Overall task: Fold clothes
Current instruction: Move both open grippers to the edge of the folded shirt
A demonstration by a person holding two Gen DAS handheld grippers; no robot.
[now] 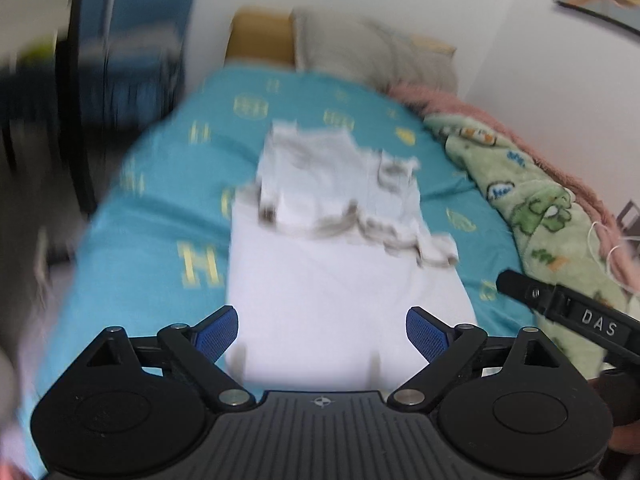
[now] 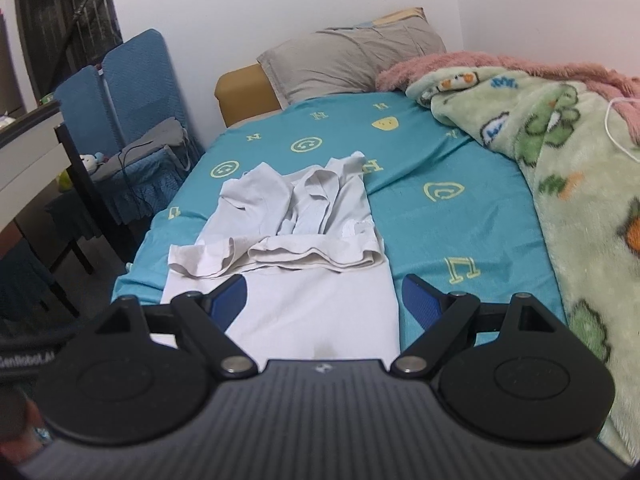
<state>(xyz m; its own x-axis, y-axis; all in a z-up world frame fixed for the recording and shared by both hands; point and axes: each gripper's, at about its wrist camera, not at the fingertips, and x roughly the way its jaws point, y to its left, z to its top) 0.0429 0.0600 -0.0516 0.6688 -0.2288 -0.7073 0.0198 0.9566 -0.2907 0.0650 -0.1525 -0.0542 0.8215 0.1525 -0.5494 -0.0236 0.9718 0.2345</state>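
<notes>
A white T-shirt lies on the teal bed sheet, with its sleeves and upper part folded in over the body. It also shows in the left wrist view, blurred. My left gripper is open and empty above the shirt's near hem. My right gripper is open and empty above the shirt's lower part. Part of the right gripper shows at the right of the left wrist view.
A green cartoon blanket over a pink one is piled along the bed's right side. A grey pillow lies at the head. Blue chairs and a dark table stand left of the bed.
</notes>
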